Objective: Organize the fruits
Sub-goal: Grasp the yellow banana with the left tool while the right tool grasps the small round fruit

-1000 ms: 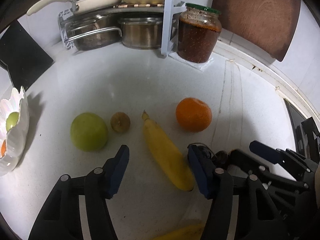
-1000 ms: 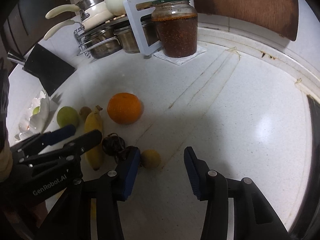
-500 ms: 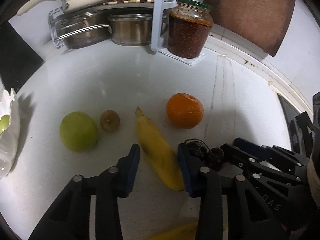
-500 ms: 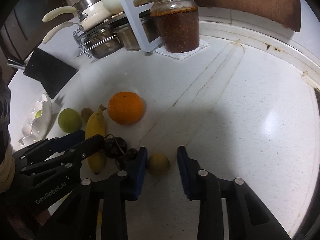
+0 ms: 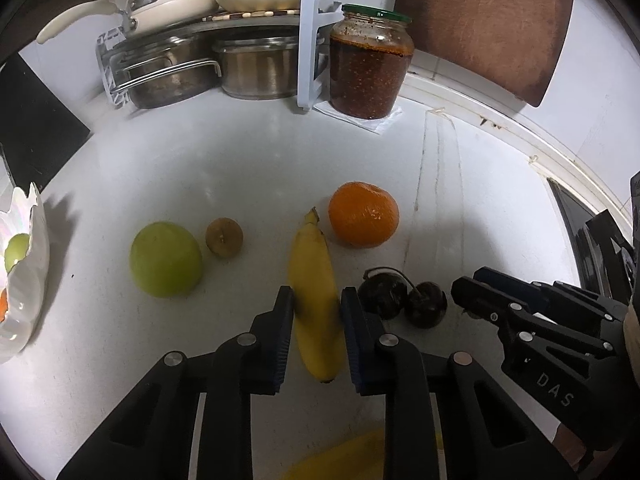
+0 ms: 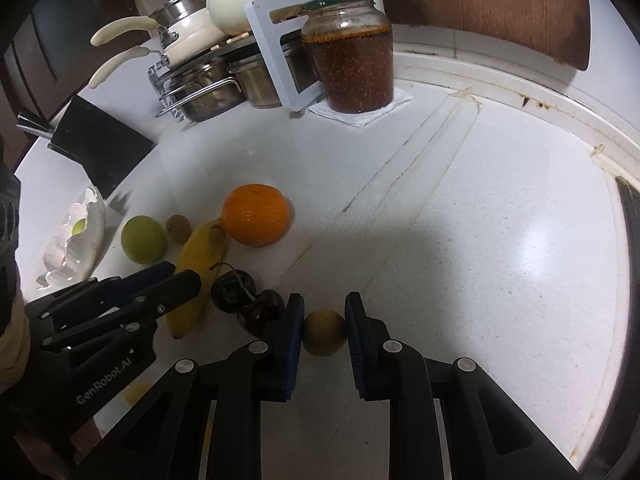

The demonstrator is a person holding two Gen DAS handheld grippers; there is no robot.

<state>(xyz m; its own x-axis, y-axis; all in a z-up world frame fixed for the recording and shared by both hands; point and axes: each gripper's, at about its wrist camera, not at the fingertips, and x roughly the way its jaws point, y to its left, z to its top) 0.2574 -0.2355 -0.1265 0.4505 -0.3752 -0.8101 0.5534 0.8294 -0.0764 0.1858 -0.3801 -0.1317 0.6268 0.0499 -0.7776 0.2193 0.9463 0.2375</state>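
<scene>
A yellow banana lies on the white counter, and my left gripper is closing on its middle, both pads touching its sides. My right gripper is closing on a small yellow-brown round fruit, pads against it. An orange sits just past the banana's stem. A green apple and a small brown fruit lie to the left. Two dark cherries rest between the grippers. A white scalloped bowl at the far left holds a green fruit.
A jar of red preserve and a rack of steel pots stand at the back. A black block lies back left, a brown board leans on the wall. Another banana shows under the left gripper.
Both grippers' jaws have narrowed from wide apart. The left now grips the banana and the right grips the small round fruit. Both moved slightly forward over their fruit.
</scene>
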